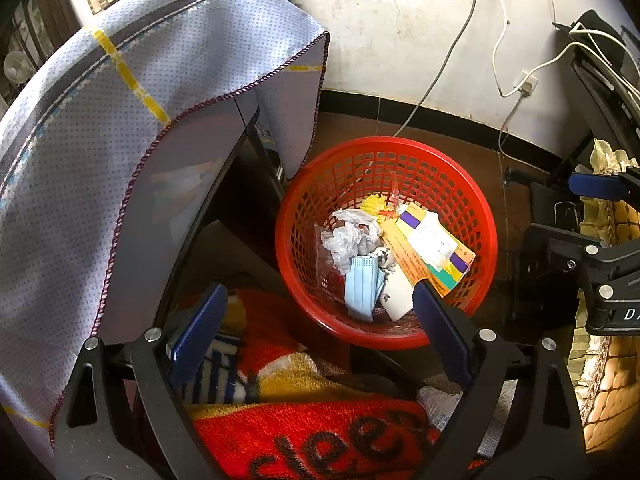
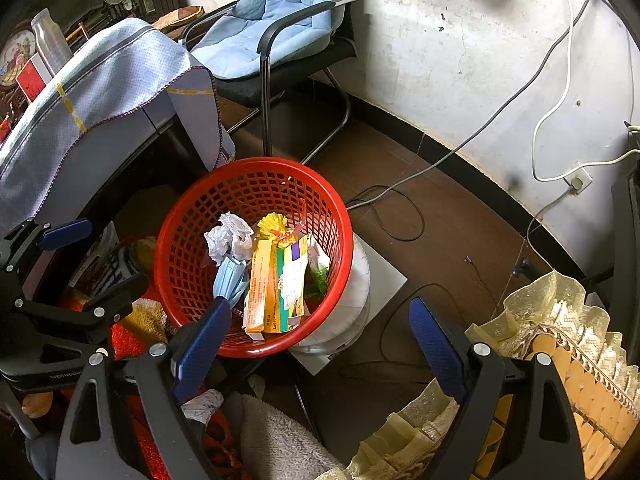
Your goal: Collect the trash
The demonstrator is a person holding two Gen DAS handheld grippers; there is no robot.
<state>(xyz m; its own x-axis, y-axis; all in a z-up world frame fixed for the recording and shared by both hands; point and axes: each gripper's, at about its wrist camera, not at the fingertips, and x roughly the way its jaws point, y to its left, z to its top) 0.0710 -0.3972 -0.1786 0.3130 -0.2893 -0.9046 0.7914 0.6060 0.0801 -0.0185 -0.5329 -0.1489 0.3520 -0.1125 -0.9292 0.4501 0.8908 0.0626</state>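
Below, the red basket (image 2: 256, 184) stood on the brown floor (image 2: 440, 232) beside the cloth-covered table (image 2: 100, 92), holding a crumpled tissue (image 2: 230, 236), blue mask (image 2: 229, 276) and yellow box (image 2: 260, 284). Both the left gripper (image 1: 320, 332) and right gripper (image 2: 320, 340) gaped wide, empty.

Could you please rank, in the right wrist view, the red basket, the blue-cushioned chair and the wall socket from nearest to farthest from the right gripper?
From the right gripper:
1. The red basket, just ahead and slightly left, its rim by the left finger.
2. The wall socket, off to the right on the wall.
3. The blue-cushioned chair, farthest, beyond the basket by the wall.
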